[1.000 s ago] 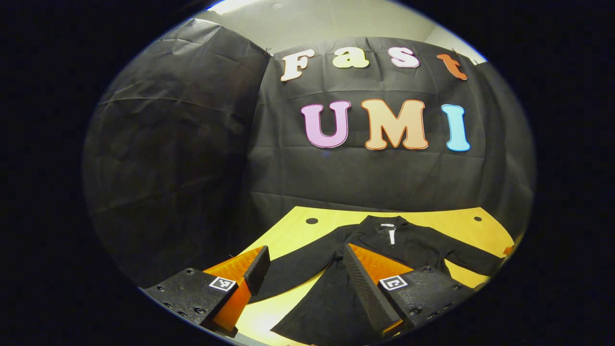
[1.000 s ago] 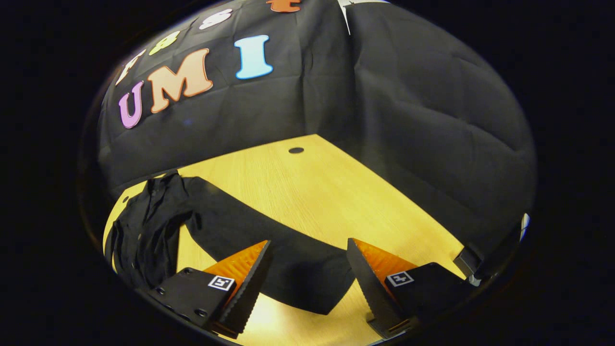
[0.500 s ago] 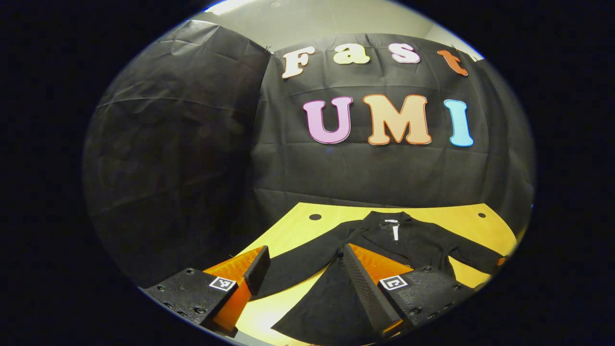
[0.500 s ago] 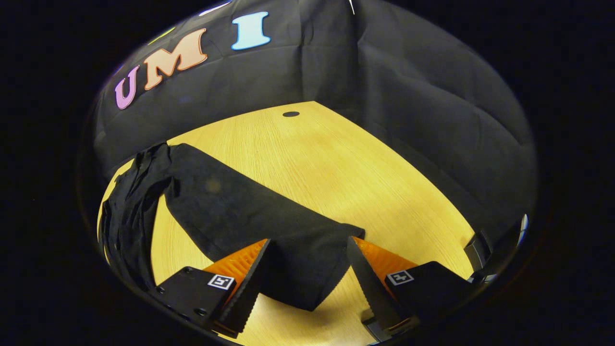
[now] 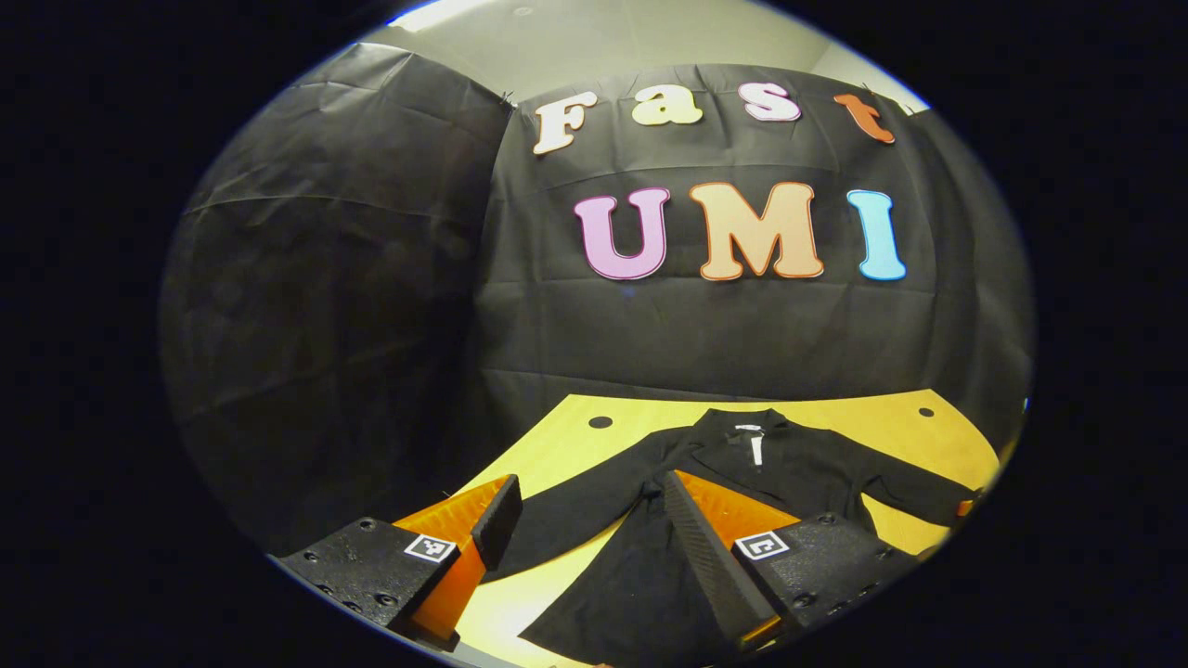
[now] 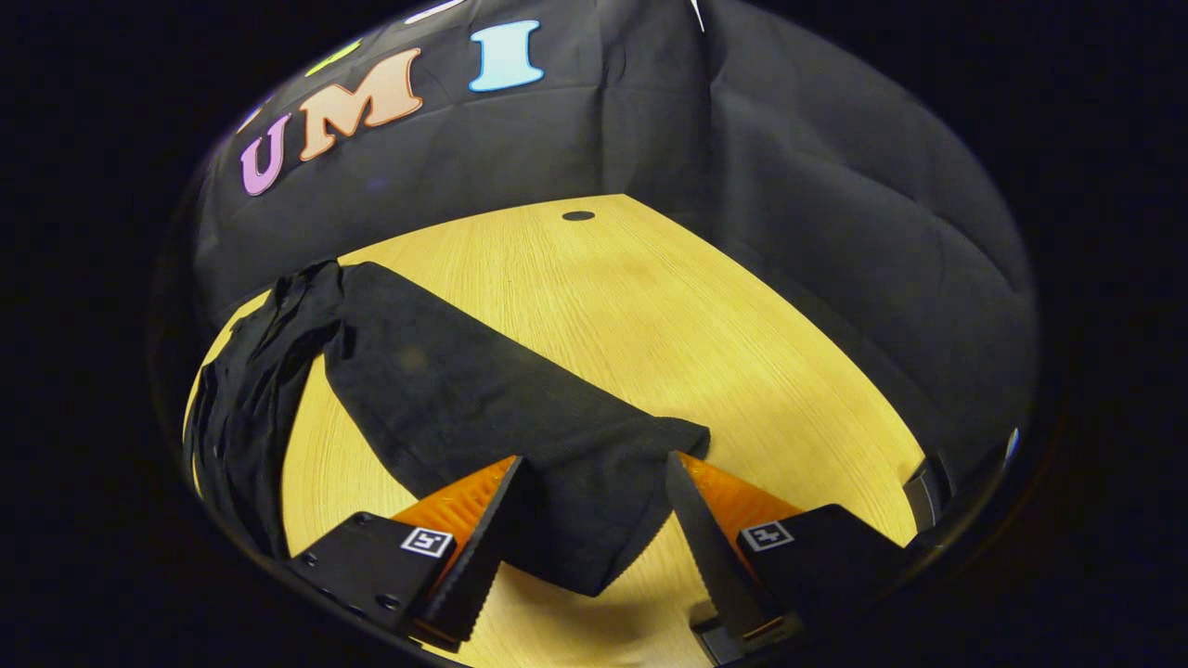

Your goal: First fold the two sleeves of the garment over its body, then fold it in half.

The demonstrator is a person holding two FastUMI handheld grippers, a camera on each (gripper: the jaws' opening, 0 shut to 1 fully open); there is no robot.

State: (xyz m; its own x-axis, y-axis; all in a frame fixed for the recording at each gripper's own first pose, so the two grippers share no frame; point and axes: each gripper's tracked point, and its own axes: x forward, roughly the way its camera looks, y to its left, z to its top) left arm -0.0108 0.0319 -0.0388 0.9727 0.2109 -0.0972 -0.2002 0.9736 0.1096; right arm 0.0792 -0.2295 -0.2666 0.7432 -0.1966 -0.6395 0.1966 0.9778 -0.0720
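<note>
While the black garment [image 5: 742,464] lies spread flat on the yellow wooden table [image 5: 891,422], collar toward the far edge by the booth wall and both sleeves stretched out to the sides, the left gripper [image 5: 585,529] hangs over the near edge with its fingers apart, one sleeve and the body showing between them. Over toward the table's right side, the right gripper [image 6: 594,506] has its fingers spread on either side of the right sleeve's cuff end [image 6: 594,501]; whether they touch the cloth is unclear.
</note>
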